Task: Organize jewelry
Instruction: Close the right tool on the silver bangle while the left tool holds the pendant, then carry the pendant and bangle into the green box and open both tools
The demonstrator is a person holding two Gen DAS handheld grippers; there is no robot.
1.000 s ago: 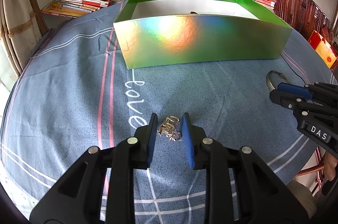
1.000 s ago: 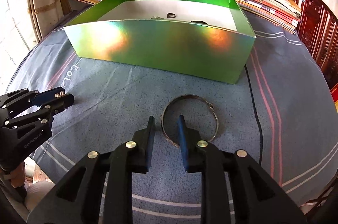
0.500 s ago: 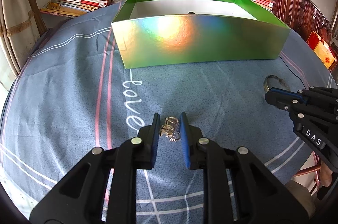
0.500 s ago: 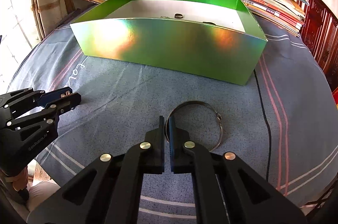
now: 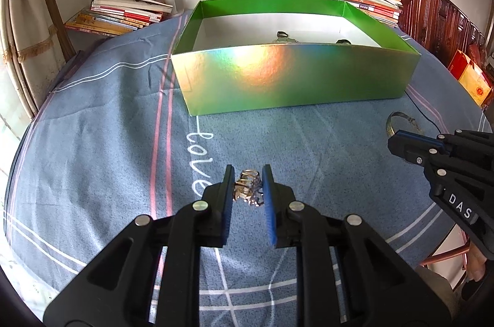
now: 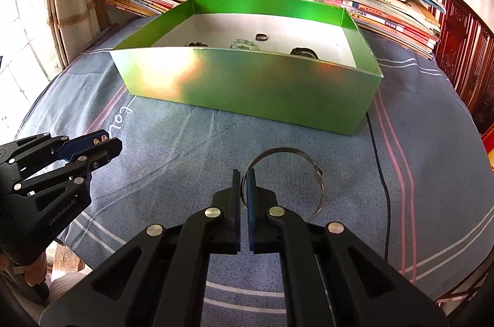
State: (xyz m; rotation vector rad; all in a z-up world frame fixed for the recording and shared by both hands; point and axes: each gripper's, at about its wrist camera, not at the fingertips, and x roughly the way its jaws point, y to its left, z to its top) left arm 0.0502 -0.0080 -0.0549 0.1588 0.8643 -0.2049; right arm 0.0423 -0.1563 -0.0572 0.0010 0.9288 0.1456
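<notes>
left tongs [image 5: 248,183] clamped on a gold ring cluster [image 5: 247,186], right tongs [image 6: 244,188] pinching the silver bangle [image 6: 287,182], green box [image 6: 247,86] just behind

Box [image 6: 247,86] glossy iridescent green card; tablecloth [image 5: 92,142] matt woven cloth; bangle [image 6: 318,172] shiny metal; grippers matt blk plastic.

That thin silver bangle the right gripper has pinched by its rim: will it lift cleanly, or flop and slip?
The bangle looks like a stiff metal hoop, so it probably keeps its shape. Smooth metal held at one rim point by the right gripper may swivel and hang. It looks thin, so likely light.
</notes>
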